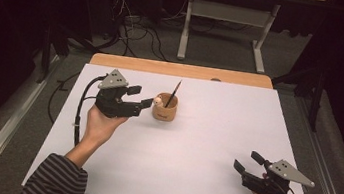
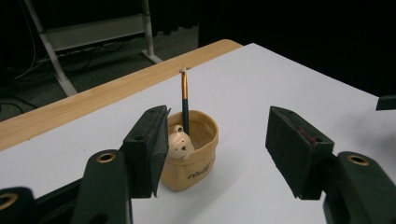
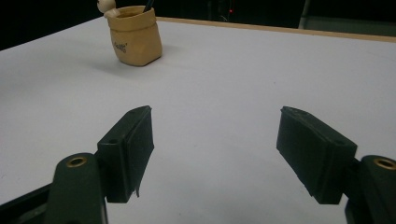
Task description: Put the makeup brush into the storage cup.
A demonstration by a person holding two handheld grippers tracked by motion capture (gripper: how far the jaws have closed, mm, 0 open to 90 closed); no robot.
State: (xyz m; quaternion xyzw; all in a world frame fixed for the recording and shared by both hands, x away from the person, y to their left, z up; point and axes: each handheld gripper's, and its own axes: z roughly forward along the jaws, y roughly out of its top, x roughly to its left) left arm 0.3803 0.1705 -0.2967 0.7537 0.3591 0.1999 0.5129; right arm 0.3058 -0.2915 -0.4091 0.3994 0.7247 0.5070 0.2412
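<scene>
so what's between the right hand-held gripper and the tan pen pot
Nothing: bare white table separates the right hand-held gripper from the pen pot, clearest in the high view.

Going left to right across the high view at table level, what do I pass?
Left tool → bear figure on the pot's rim → tan pot with the pencil standing in it → bare white table → right tool.

One holder [image 1: 165, 108], one pencil [image 1: 174, 93], one bear figure [image 1: 158, 100].
</scene>
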